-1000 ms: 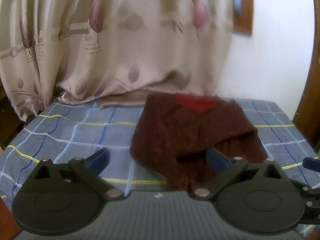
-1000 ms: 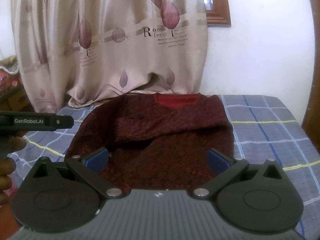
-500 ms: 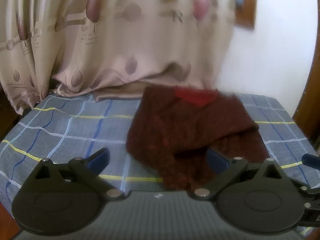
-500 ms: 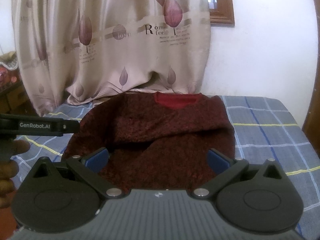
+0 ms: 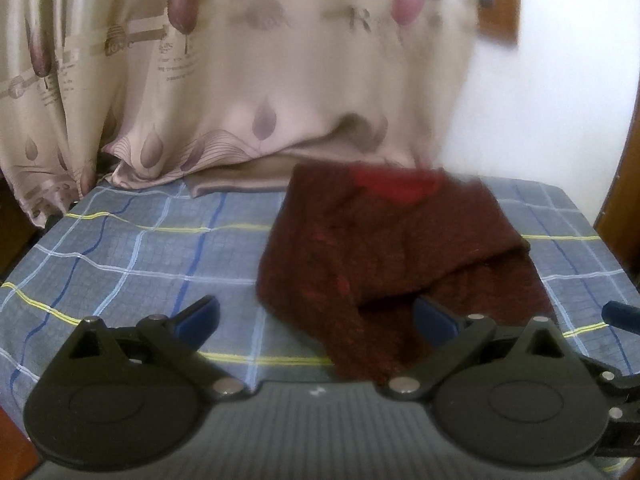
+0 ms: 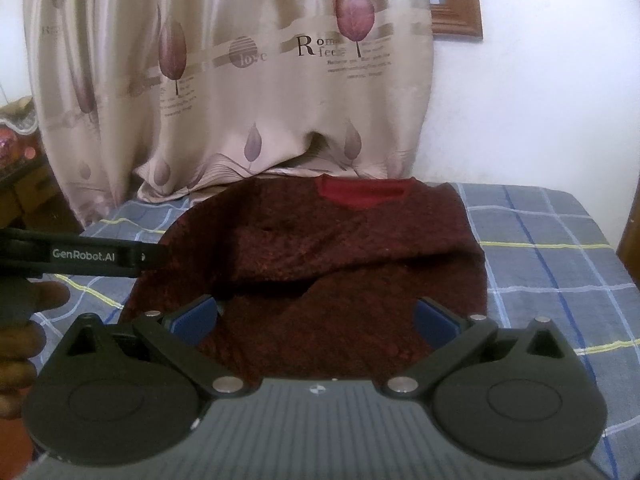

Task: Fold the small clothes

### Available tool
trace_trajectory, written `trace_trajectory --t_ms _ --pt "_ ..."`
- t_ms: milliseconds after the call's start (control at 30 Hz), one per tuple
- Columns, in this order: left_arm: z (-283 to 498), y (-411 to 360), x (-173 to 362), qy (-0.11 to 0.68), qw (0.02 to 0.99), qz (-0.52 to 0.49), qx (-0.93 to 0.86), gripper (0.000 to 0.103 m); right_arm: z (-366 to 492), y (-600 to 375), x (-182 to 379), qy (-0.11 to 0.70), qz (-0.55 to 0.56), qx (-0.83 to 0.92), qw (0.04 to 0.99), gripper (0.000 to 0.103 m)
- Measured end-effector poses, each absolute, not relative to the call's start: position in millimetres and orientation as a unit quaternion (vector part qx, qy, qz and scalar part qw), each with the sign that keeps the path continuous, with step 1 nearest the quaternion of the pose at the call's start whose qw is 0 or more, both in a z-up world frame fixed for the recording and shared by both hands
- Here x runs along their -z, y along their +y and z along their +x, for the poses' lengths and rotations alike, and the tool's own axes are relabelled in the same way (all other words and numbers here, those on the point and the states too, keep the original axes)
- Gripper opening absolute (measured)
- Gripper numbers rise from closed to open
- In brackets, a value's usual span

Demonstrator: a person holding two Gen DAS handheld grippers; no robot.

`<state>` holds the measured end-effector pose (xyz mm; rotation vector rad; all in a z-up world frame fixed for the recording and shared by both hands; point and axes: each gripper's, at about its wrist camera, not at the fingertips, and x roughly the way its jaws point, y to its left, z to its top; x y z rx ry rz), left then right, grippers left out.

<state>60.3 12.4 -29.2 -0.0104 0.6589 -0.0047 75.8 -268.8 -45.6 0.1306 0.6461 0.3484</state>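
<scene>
Left wrist view: the left hand-held gripper [image 5: 316, 316] is seen released, jaws spread wide, nothing between the blue pads [image 5: 198, 316]. The left half of the frame is taken up by bare checked cloth [image 5: 132, 256] covering the surface. The dark red sweater [image 5: 384, 252] is laid right of centre, its red neck patch [image 5: 396, 184] at the far edge toward the curtain [image 5: 248, 80]. The sweater's near corner is seen just ahead of the right pad, between the two pads but off to the right; contact cannot be told. A folded flap is laid diagonally across the sweater. At the far right edge a blue tip of the other tool [image 5: 622, 314] is visible.

Right wrist view: at the left edge the other tool's black bar marked GenRobot.AI [image 6: 84, 256] is seen, with the person's fingers [image 6: 24, 332] below it. The right hand-held gripper [image 6: 316, 316] is also released, jaws wide apart, held over the near hem of the sweater [image 6: 340, 248]; fabric is seen between the pads, not pinched. The sweater is centred in the frame, neck patch [image 6: 360, 194] at the top, one flap folded across the middle. Open checked cloth [image 6: 552, 248] is left on the right side up to the surface's rounded edge; a narrower strip is left on the left. The curtain [image 6: 240, 80] hem is resting on the far edge, just beyond the neckline; white wall [image 6: 540, 100] is at upper right.
</scene>
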Motion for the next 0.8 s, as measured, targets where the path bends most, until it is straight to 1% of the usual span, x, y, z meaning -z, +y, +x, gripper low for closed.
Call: trace_trajectory --t_ms 400,500,667,733,800 --pt "63.0 28.6 27.7 0.321 0.947 -0.013 0.002 0.103 94.9 -257.9 42.9 0.321 0.075 -0.195 0.924 0.103" --pt "61.5 35.7 26.7 0.317 0.948 -0.019 -0.001 0.103 109.0 -262.2 45.8 0.329 0.105 -0.214 0.914 0.103" --pt "57.7 45.0 24.4 0.304 0.953 -0.015 -0.003 0.103 143.1 -268.2 62.9 0.37 0.179 -0.24 0.88 0.09" --pt "55.7 48.4 23.6 0.298 0.955 -0.012 -0.005 0.103 156.0 -266.2 71.8 0.387 0.204 -0.249 0.864 0.08" --pt "54.4 51.7 22.0 0.292 0.956 -0.014 -0.002 0.103 168.8 -265.6 85.1 0.406 0.254 -0.261 0.838 0.073"
